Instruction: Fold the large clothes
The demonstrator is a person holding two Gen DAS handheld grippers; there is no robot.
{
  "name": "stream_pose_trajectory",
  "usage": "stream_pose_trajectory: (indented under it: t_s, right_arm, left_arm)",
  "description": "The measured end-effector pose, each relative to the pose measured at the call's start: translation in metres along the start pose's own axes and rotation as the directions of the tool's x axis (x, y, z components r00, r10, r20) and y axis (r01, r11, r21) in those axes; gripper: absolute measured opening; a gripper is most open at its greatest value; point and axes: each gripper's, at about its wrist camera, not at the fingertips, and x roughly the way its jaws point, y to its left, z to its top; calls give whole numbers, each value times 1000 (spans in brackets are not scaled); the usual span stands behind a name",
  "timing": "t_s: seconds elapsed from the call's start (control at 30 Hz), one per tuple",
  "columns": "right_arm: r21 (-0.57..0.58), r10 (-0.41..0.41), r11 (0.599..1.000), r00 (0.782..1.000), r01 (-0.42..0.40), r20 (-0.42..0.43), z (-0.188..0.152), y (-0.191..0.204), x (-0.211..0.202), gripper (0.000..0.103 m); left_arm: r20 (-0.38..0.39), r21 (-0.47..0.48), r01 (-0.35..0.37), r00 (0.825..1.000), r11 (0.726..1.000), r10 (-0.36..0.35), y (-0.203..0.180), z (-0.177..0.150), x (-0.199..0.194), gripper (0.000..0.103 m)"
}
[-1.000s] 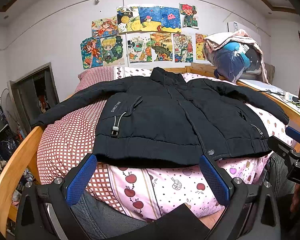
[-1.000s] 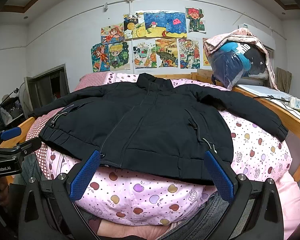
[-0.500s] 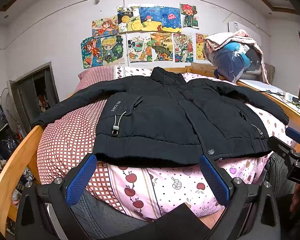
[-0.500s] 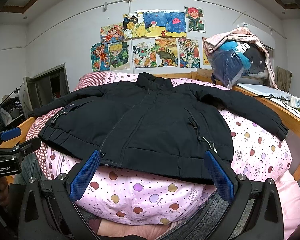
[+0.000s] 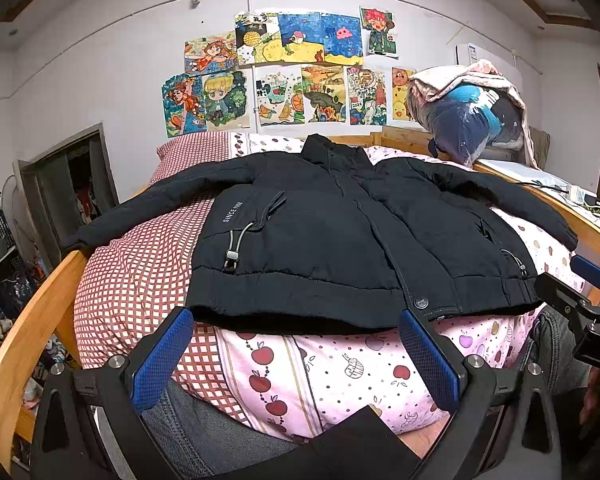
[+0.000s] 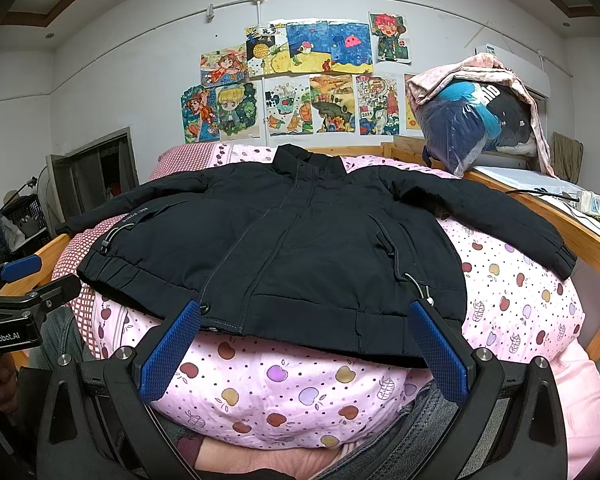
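A black padded jacket point(image 5: 340, 236) lies front up and spread flat on the bed, collar toward the wall, both sleeves stretched out sideways; it also shows in the right wrist view point(image 6: 300, 248). My left gripper point(image 5: 296, 328) is open and empty, just short of the jacket's hem on the left half. My right gripper point(image 6: 304, 322) is open and empty, its fingertips at the hem on the right half. Each gripper shows at the edge of the other's view.
The bed has a pink apple-print quilt point(image 6: 520, 304) and a red checked cover point(image 5: 136, 264), with a wooden rail point(image 5: 28, 332) around it. A bag of clothes point(image 5: 468, 120) sits at the back right. Shelves and baskets point(image 5: 0, 264) stand at the left.
The right gripper has edged slightly forward toward the hem. The left gripper and the jacket have not visibly moved.
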Motion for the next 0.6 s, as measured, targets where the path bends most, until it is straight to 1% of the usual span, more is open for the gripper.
stream_pose_trajectory:
  t_s: [0.6]
  right_arm:
    - [2,1,1000,1000,-1,-2,-2,1,2,102]
  left_arm:
    - [0,-1,-1,1000,1000,1,0,0,0,103]
